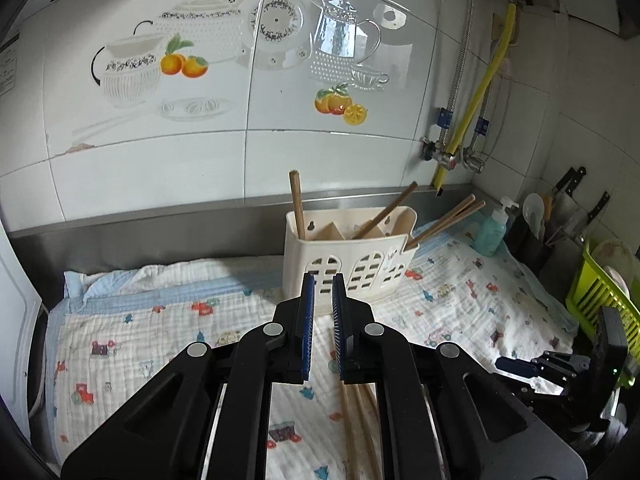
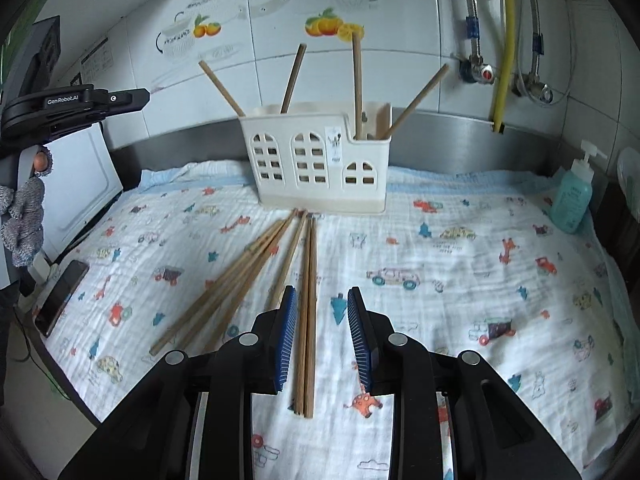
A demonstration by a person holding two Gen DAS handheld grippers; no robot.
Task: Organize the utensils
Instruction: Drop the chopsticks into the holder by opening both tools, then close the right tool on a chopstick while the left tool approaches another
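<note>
Printed cloth over tabletop, white tiled wall behind cream utensil holder, loose chopsticks before it, right gripper open astride them, left gripper narrowly parted, empty.

Loose chopsticks lie before the holder on cloth.

The right gripper hangs with its blue-padded jaws spread apart over a white cotton cloth printed with small cars and animals. A pair of brown wooden chopsticks lies lengthwise between the jaws, nearer the left pad. More loose wooden chopsticks fan out ahead and left. Straight ahead stands a cream plastic utensil holder with arched window cut-outs, four chopsticks standing tilted in it.
</note>
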